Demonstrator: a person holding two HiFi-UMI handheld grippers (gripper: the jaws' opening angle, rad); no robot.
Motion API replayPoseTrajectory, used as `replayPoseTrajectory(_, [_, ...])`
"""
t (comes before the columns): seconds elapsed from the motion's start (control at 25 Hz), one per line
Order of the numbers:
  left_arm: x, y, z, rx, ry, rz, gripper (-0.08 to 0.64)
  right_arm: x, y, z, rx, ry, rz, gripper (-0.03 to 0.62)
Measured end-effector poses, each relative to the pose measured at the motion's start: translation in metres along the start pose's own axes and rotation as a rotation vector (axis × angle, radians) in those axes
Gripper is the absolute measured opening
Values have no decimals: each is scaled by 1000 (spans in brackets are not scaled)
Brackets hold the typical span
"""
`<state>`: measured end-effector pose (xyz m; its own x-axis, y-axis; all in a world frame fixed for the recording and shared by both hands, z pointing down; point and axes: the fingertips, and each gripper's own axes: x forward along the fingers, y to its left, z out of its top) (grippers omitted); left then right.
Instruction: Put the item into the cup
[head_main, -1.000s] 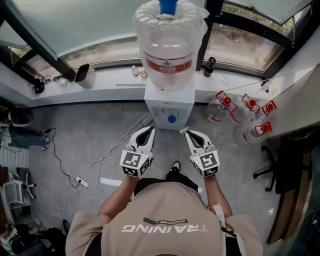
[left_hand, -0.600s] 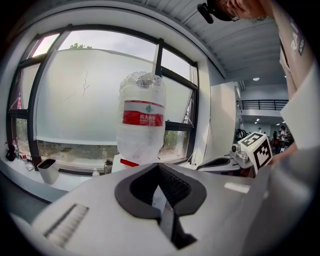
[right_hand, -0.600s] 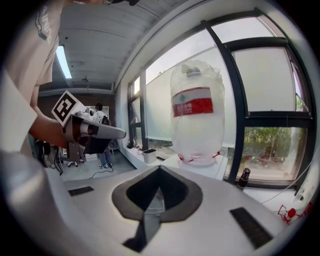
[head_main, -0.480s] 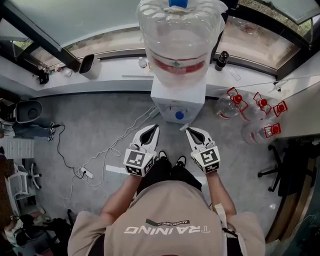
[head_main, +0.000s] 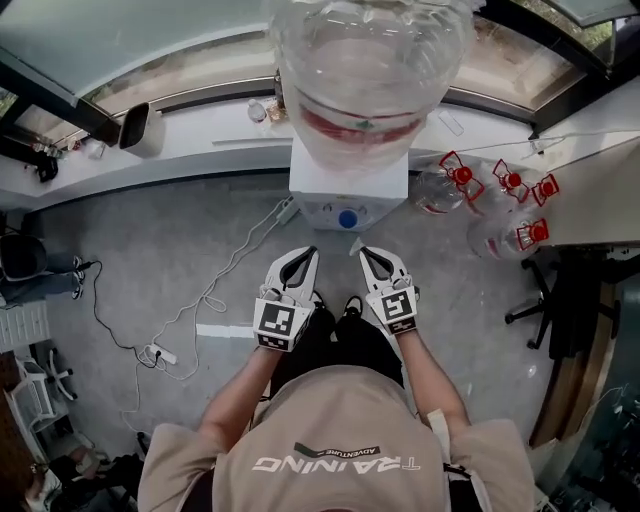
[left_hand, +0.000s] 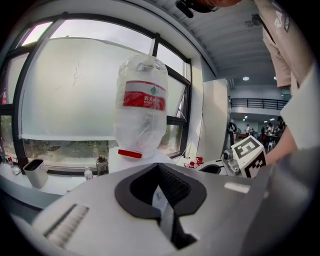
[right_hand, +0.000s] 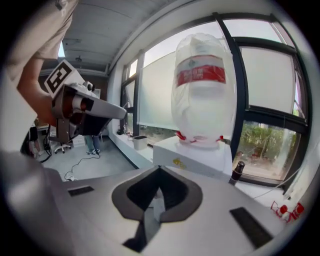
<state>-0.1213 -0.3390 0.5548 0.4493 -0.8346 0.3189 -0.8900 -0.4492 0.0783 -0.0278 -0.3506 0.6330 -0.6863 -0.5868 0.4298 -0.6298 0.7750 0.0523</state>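
No cup or loose item shows in any view. In the head view my left gripper (head_main: 303, 255) and right gripper (head_main: 366, 254) are held side by side at waist height, both pointing at a white water dispenser (head_main: 345, 205) that carries a big clear bottle (head_main: 365, 70). Each gripper is shut, with nothing between its tips. The left gripper view looks over the shut left gripper (left_hand: 158, 166) to the bottle (left_hand: 140, 112), with the right gripper's marker cube (left_hand: 247, 155) at the right. The right gripper view shows the shut right gripper (right_hand: 160, 170), the dispenser (right_hand: 195, 155) and the left gripper (right_hand: 85, 107).
Spare water bottles with red handles (head_main: 490, 195) lie on the floor right of the dispenser. A power strip and white cable (head_main: 160, 355) trail across the grey floor at left. A windowsill with a small bin (head_main: 140, 130) runs behind. An office chair (head_main: 555, 300) stands at right.
The person has stepped closer to the dispenser, so the bottle fills more of the top of the head view. Both grippers stay shut and side by side.
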Motion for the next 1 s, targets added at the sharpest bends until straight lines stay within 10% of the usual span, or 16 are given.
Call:
replayPoseTrajectory(0.36, [50, 11, -80, -10, 88, -5, 8, 62, -35, -77, 177, 49, -56, 11])
replayPoseTrajectory(1.0, [73, 1, -195, -108, 179, 23, 8, 172, -48, -195, 192, 59, -25, 11])
